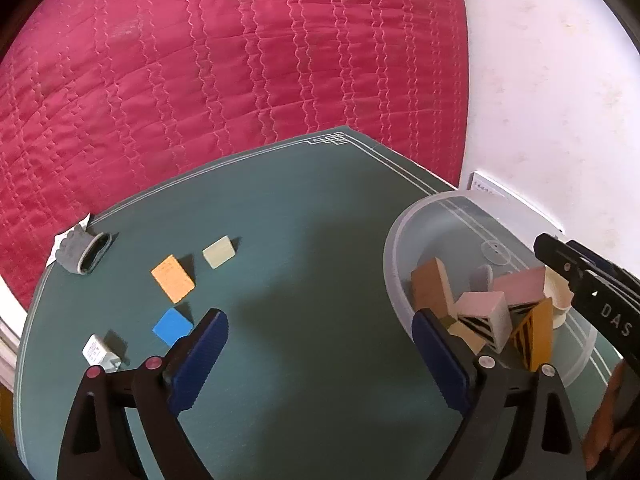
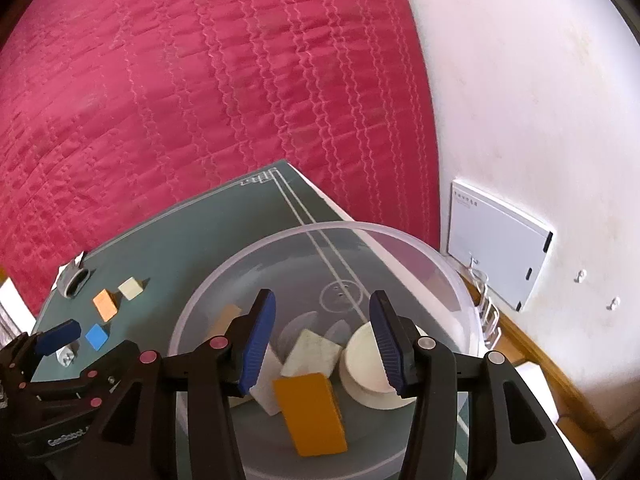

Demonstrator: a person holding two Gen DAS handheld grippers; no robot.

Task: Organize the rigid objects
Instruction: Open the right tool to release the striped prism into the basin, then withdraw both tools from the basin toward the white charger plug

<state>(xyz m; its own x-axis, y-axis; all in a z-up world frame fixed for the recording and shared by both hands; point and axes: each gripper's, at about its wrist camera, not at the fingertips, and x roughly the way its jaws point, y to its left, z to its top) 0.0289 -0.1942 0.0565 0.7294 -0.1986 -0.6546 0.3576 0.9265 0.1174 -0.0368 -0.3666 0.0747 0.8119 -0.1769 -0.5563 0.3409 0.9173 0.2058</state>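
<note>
Blocks heaped in the clear bowl — mustard block uppermost.
Right gripper is held partly open, empty, above it; left gripper wide open, empty — orange tile nearby.

1. Bedspread: quilted red cloth with a soft sheen and wavy stitch lines.
2. Mat: matt green, smooth, with thin pale printed lines.
3. Bowl: clear plastic, smooth, slightly frosted at the rim.
4. Blocks in the bowl: matt painted faces; the tan one looks like bare wood.
5. Loose blocks: matt, flat colour; the orange one is lightly dotted.
6. Pads: blue, ribbed, rubbery; the gripper frames are smooth black plastic.
7. Wall: matt white, faintly stained.
8. Glove: grey knit cloth.
</note>
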